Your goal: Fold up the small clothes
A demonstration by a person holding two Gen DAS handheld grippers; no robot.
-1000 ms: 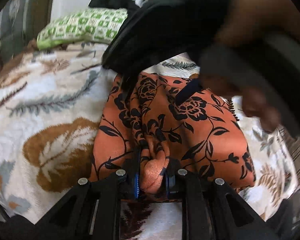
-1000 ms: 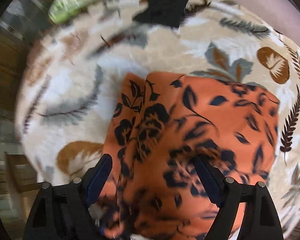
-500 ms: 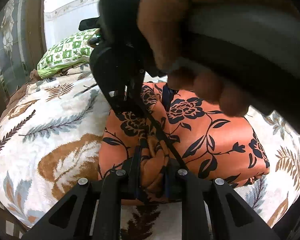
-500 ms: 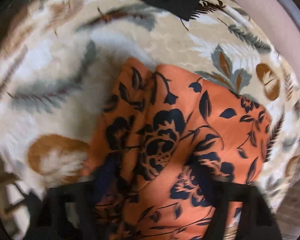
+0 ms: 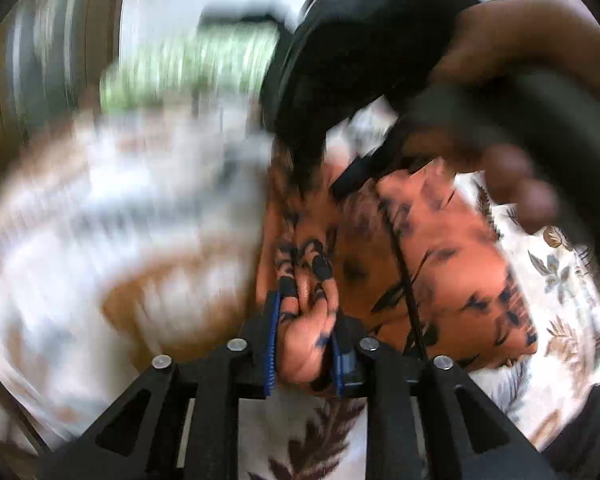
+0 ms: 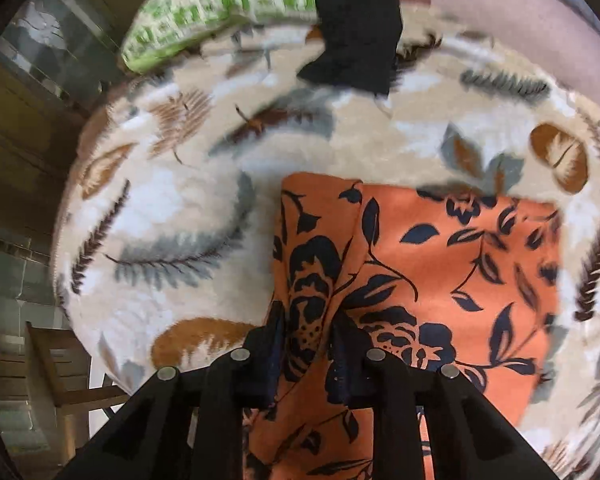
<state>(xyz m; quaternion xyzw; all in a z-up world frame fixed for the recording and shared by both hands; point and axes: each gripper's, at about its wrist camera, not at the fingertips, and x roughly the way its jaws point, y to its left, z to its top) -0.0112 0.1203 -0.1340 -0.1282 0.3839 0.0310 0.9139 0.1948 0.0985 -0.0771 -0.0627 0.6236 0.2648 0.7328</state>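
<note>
An orange garment with a dark floral print (image 6: 440,264) lies folded on a leaf-patterned blanket (image 6: 172,208). My left gripper (image 5: 306,336) is shut on a bunched edge of the orange garment (image 5: 440,248), near its left side. My right gripper (image 6: 306,344) is shut on a raised fold of the same garment at its left edge. In the left wrist view the right hand and its gripper body (image 5: 480,80) hang close above the garment. That view is blurred by motion.
A green-and-white checked pillow (image 6: 212,4) lies at the far end of the bed. A black cloth (image 6: 356,28) lies next to it. A wooden chair (image 6: 60,364) and floor show past the blanket's left edge.
My right gripper was open over the garment and has shut on a fold at its left edge. The left gripper keeps its hold; its view has swung and blurred.
</note>
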